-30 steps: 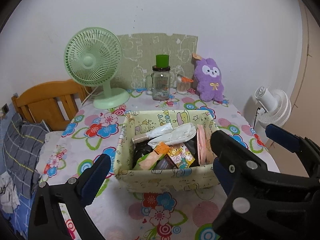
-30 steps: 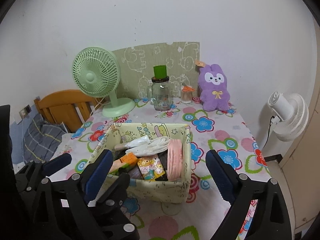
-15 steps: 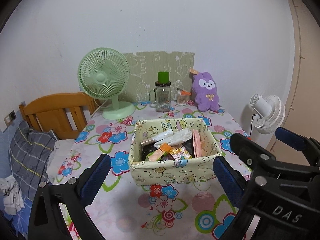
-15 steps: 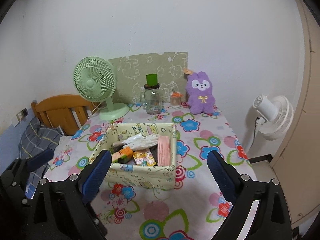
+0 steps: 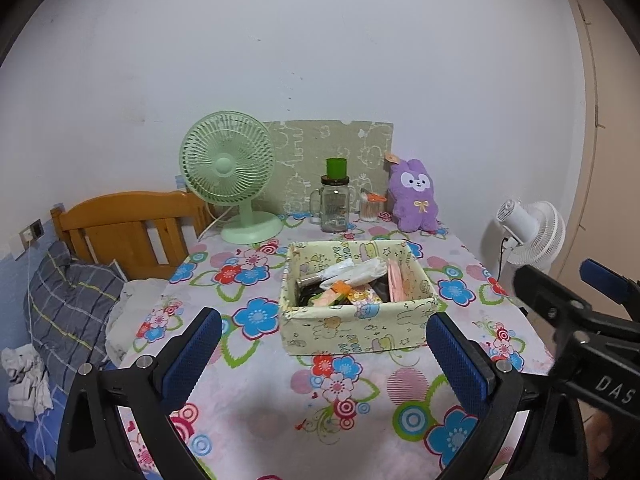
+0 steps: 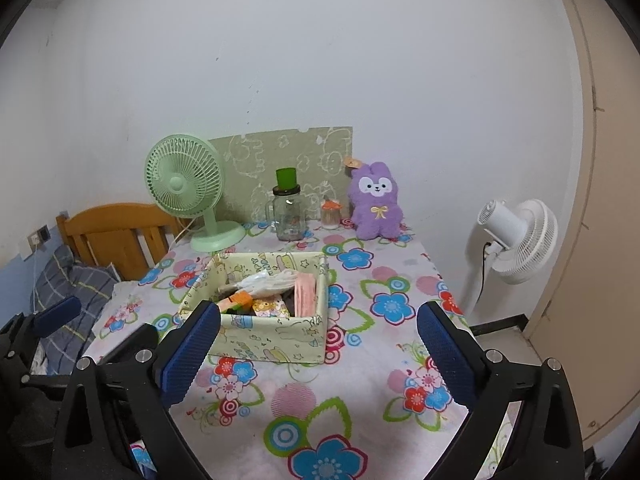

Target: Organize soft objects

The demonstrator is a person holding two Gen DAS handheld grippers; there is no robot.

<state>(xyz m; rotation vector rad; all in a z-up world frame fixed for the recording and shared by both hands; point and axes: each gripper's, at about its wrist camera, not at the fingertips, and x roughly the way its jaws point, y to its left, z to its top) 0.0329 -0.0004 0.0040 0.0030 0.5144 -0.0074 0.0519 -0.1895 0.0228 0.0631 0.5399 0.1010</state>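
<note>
White wall behind, floral-print table (image 5: pixel 256 412) w/ glossy cloth in front.

Left wrist view: left gripper (image 5: pixel 322 354) spread wide, holding nothing, blue ribbed pads (image 5: pixel 194 350) over near table edge. Straight ahead, between the fingers' line: fabric box (image 5: pixel 352 330), rectangular, pale yellow cartoon print, soft creased walls, long axis running away from gripper, stuffed w/ packets, white plastic wrap, pink flat item upright along its right wall. Far beyond, at wall: purple plush bunny (image 5: pixel 414 196), fuzzy, upright, face toward gripper, ahead-right. Left of it small jar, then glass mug-jar (image 5: pixel 335 206) w/ green cap, then mint desk fan (image 5: pixel 230 170). Only this view shows right gripper (image 5: pixel 576 308) from the side, at far right, plus crumpled white cloth low left.

Right wrist view: right gripper (image 6: pixel 318 348) also wide apart, nothing held. Box (image 6: pixel 276 338) ahead, slightly left, corner-on; left pad overlaps its near-left corner. Bunny (image 6: pixel 374 204) far ahead, upright, apart from box. This view shows more of white standing fan (image 6: pixel 516 240) at right, door frame, and left gripper's blue tip at far left.
</note>
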